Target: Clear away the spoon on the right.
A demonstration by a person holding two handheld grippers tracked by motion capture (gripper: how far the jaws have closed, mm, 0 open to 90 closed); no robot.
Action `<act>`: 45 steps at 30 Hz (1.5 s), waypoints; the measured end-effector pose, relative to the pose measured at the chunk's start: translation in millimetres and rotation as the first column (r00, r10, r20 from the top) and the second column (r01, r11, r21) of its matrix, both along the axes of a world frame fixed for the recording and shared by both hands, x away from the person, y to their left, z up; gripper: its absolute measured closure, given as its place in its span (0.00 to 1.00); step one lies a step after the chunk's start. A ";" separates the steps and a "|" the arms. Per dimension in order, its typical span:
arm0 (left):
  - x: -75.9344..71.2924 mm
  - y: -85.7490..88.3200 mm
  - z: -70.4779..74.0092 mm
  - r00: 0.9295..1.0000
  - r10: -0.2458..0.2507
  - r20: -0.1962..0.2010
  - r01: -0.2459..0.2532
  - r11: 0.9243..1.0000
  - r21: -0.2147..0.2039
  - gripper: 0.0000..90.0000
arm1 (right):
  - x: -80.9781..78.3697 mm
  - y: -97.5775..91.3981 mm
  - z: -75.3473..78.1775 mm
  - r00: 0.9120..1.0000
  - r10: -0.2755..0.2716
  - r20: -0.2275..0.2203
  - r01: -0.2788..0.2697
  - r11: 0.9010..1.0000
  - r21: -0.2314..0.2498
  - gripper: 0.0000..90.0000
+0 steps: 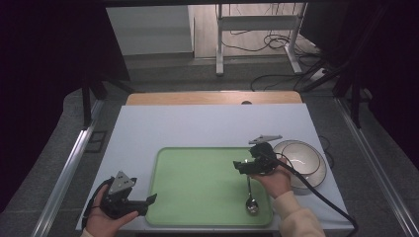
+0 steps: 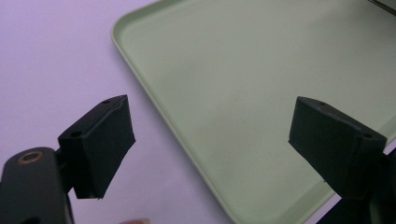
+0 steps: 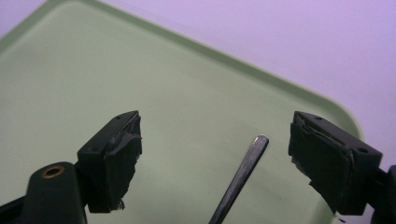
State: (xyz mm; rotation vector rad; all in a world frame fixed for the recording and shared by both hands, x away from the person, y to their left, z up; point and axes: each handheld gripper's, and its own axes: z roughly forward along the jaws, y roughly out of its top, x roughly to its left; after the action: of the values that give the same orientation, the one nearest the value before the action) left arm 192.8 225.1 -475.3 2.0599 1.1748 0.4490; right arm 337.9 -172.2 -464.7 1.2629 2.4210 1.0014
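Observation:
A metal spoon (image 1: 251, 197) lies on the pale green tray (image 1: 197, 182), bowl toward the front edge, handle pointing away. My right gripper (image 1: 239, 166) hovers over the handle end with its jaws wide apart; in the right gripper view the handle tip (image 3: 247, 163) lies on the tray between the pads, touching neither. My left gripper (image 1: 150, 199) rests by the tray's front left corner, open, with the tray's rim (image 2: 140, 88) between its pads and nothing held.
A white bowl (image 1: 301, 160) stands on the grey mat just right of the tray, close to my right hand. A black cable (image 1: 316, 192) trails from the right gripper to the table's front right. A wooden strip (image 1: 212, 98) borders the far edge.

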 end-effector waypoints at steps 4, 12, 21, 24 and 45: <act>1.2 0.0 0.9 1.000 0.001 0.000 -0.001 1.000 -0.007 0.15 | -5.2 -4.4 7.0 0.999 0.002 0.033 -0.002 1.000 -0.002 0.19; 4.1 -0.3 2.5 1.000 0.003 0.004 -0.003 1.000 -0.006 0.15 | -21.3 -16.8 21.8 0.994 0.034 0.102 -0.039 0.998 0.044 0.21; 2.5 -0.2 2.8 1.000 0.013 0.010 -0.013 1.000 -0.006 0.15 | -27.2 -33.4 34.7 0.992 0.059 0.111 -0.075 0.988 0.138 0.20; 1.7 -0.1 0.8 1.000 0.010 0.009 -0.010 1.000 -0.005 0.15 | -35.1 -42.7 44.6 0.984 0.058 0.167 -0.085 0.983 0.161 0.19; 2.3 3.6 3.5 0.999 0.025 0.029 -0.025 1.000 -0.008 0.15 | -78.5 -111.0 34.6 0.978 0.014 0.206 -0.073 0.957 0.279 0.20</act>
State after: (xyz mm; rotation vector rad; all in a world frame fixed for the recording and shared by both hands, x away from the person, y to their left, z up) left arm 195.1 228.7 -471.8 2.0274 1.1847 0.4842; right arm 259.4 -283.2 -430.2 1.1289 2.2152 1.4599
